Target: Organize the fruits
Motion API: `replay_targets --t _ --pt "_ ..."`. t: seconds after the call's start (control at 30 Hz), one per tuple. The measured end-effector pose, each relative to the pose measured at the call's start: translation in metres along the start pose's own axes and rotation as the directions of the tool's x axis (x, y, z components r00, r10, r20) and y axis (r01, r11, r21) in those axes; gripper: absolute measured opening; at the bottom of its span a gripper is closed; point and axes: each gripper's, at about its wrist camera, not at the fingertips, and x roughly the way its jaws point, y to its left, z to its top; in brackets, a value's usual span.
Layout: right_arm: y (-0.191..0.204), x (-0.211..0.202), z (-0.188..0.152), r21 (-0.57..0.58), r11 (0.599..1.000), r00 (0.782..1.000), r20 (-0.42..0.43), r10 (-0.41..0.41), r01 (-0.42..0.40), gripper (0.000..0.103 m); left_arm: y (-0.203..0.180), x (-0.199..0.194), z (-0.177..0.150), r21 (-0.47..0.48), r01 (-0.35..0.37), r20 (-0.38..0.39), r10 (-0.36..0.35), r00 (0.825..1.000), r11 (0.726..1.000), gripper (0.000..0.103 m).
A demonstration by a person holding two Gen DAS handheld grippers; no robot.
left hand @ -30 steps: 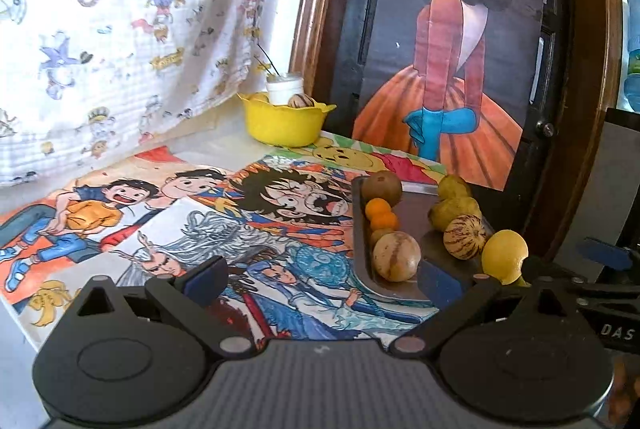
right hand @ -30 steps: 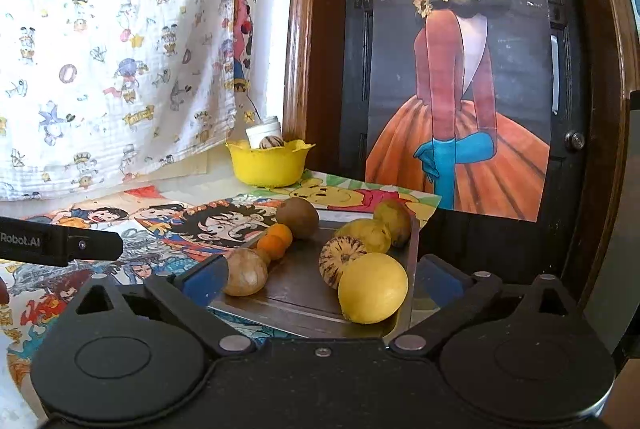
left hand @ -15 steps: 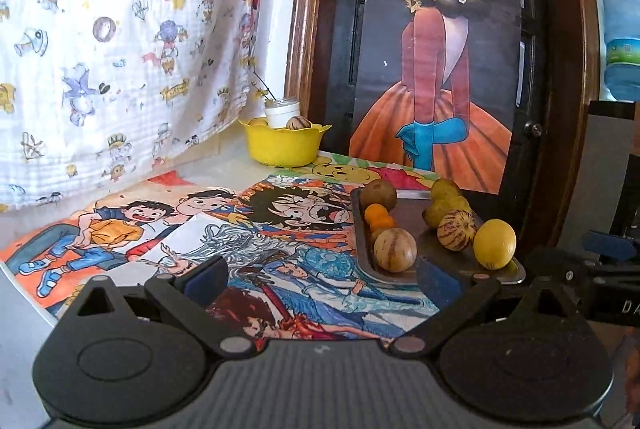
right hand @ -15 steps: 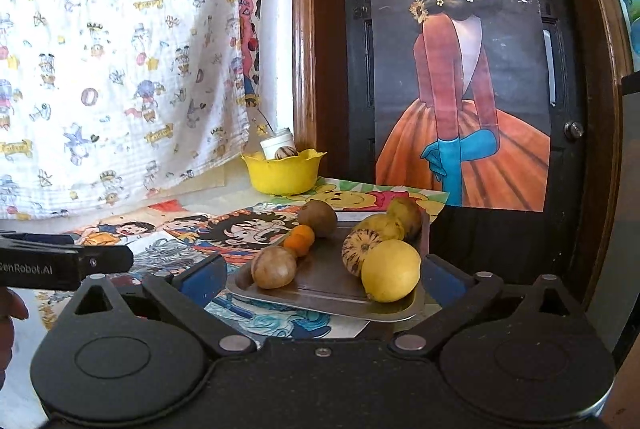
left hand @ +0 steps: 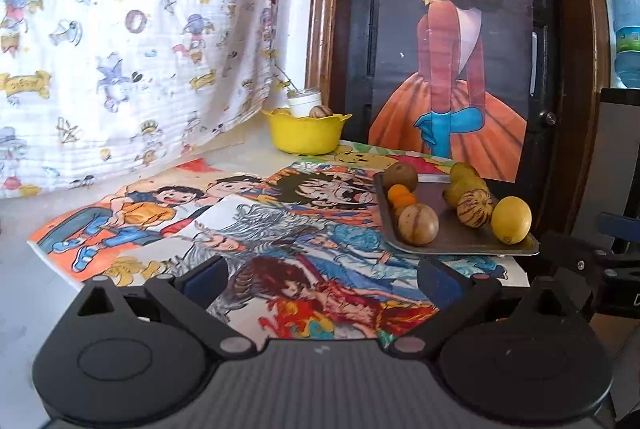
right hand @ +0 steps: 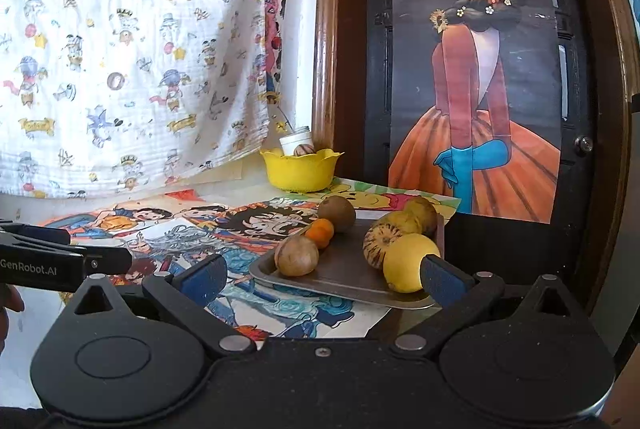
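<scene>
Both the left gripper [left hand: 320, 279] and right gripper [right hand: 322, 275] gape wide and empty before the flat metal tray [right hand: 340, 275] of mixed fruits [right hand: 297, 256].

"GenRobot.AI" printed white on black left gripper [right hand: 60, 265] body.

fruits [left hand: 418, 224] on tray [left hand: 460, 249], bowl [left hand: 303, 133] behind

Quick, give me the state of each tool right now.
Left tool: open, holding nothing, above the cartoon mat.
Right tool: open, holding nothing, its right finger in front of the lemon on the metal tray.
</scene>
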Motion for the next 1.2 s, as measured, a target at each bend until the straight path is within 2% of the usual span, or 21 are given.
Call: replay_targets --t 1.2 --pt "0.011 0.004 -0.011 -0.017 1.0 0.999 -0.039 0.017 -0.017 0.102 0.016 -0.003 -0.017 -0.01 -0.014 -0.035 0.014 0.999 1.0 0.103"
